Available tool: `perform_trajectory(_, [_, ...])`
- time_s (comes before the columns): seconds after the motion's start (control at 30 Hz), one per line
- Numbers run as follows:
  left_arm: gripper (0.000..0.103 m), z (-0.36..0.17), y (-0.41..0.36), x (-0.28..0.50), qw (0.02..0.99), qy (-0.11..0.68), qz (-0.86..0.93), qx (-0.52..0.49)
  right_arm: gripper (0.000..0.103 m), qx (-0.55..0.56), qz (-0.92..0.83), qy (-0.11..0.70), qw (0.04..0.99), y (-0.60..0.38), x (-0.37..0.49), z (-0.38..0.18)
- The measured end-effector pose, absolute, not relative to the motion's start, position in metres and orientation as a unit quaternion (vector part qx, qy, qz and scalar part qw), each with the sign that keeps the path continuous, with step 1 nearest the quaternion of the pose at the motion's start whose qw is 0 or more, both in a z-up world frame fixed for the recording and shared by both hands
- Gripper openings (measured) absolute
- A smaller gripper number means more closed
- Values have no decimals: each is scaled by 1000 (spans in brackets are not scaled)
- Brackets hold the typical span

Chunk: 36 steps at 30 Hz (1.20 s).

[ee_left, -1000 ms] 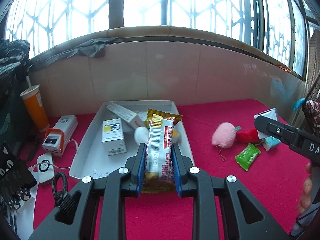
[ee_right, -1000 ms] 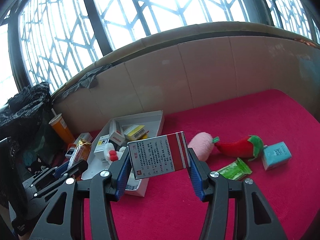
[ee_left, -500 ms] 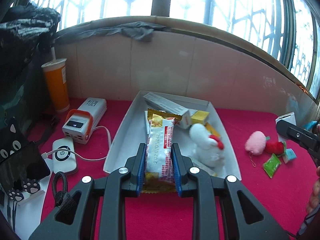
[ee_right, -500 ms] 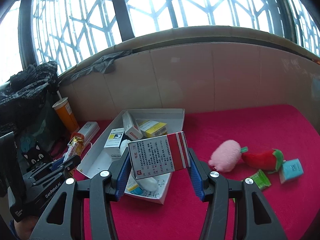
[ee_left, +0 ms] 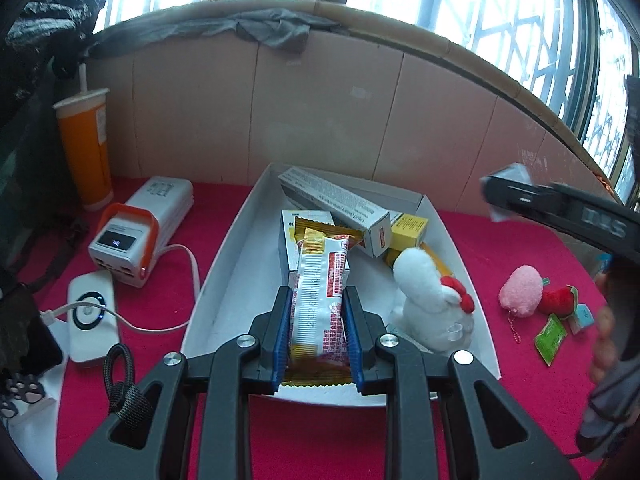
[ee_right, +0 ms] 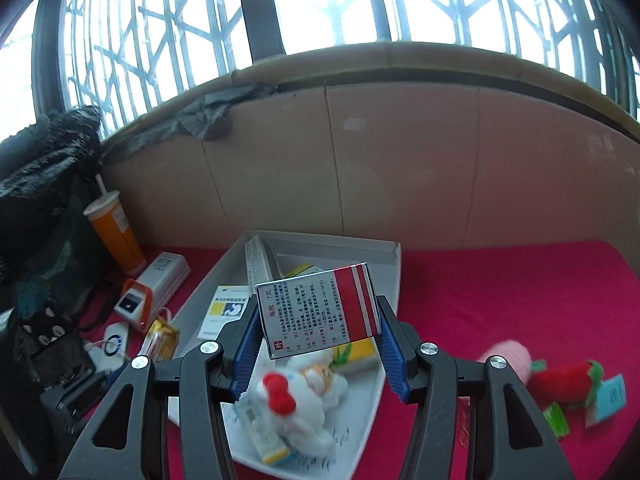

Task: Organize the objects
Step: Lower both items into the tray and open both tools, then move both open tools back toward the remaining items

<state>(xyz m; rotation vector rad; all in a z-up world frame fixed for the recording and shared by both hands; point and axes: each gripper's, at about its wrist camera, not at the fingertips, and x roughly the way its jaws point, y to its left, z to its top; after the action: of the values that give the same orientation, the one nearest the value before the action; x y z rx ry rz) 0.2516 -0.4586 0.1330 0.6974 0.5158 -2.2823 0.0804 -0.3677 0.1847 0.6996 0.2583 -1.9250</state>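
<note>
Entry, both wrist views. My left gripper point(ee_left: 316, 320) was clamped on a snack bar wrapper point(ee_left: 320, 304), white with red print and yellow ends, its fingers closed against the packet's long sides; the packet hung over the near end of the white tray point(ee_left: 228, 264). My right gripper point(ee_right: 316, 344) was clamped on a red-and-white medicine box point(ee_right: 320, 312), held tilted above the same tray point(ee_right: 384, 280), with its blue pads point(ee_right: 248, 344) pressed against both ends of the box.

Tray contents as I logged them from the left view:
- long white carton point(ee_left: 336, 208), lying diagonally at the far end
- yellow box point(ee_left: 408, 228), just beside that carton
- white box with a yellow mark point(ee_left: 288, 232), partly under the held packet
- white plush toy with a red bow point(ee_left: 432, 300), at the right side of the tray

On the red cloth point(ee_left: 500, 248), right of the tray:
- pink plush ball point(ee_left: 520, 292)
- red plush chilli point(ee_left: 556, 300), touching the ball
- green sachet point(ee_left: 552, 338), near both

Left of the tray:
- white power bank with an orange handle point(ee_left: 140, 228)
- white charging pad point(ee_left: 92, 316), cabled to it
- orange drink cup point(ee_left: 86, 148) with a straw, against the wall
</note>
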Motion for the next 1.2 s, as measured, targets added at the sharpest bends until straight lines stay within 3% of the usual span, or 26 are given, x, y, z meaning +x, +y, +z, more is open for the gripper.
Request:
perform_trajectory(0.23, [24,121,-470,250,345,214,-873,270,58,305,-793,129,512,-411,76,159])
perform_trajectory(0.33, [30,120,-473,252,349,217,-873,264,58,308,-791,135,512,-423,76,151])
perform_trajectory(0.5, [52,122,-480,261,358,241,-866,251,59,316,-786,138,513,-432,75,145])
perform_trajectory(0.57, [61,125,-480,265,368,242,-864,244,63,311,-788,131,515,-428,76,148])
perform_trajectory(0.67, [76,129,-479,269,376,243,-864,232,77,304,-789,114,521,-417,79,158])
perform_trajectory(0.8, [88,136,-473,269,382,230,-866,227,79,292,-792,94,528,-398,84,174])
perform_trajectory(0.9, [93,139,-467,266,388,219,-865,232,80,288,-793,82,531,-383,87,182])
perform_trajectory(1.2, [94,151,-442,258,387,198,-870,230,92,244,-809,54,533,-319,96,208])
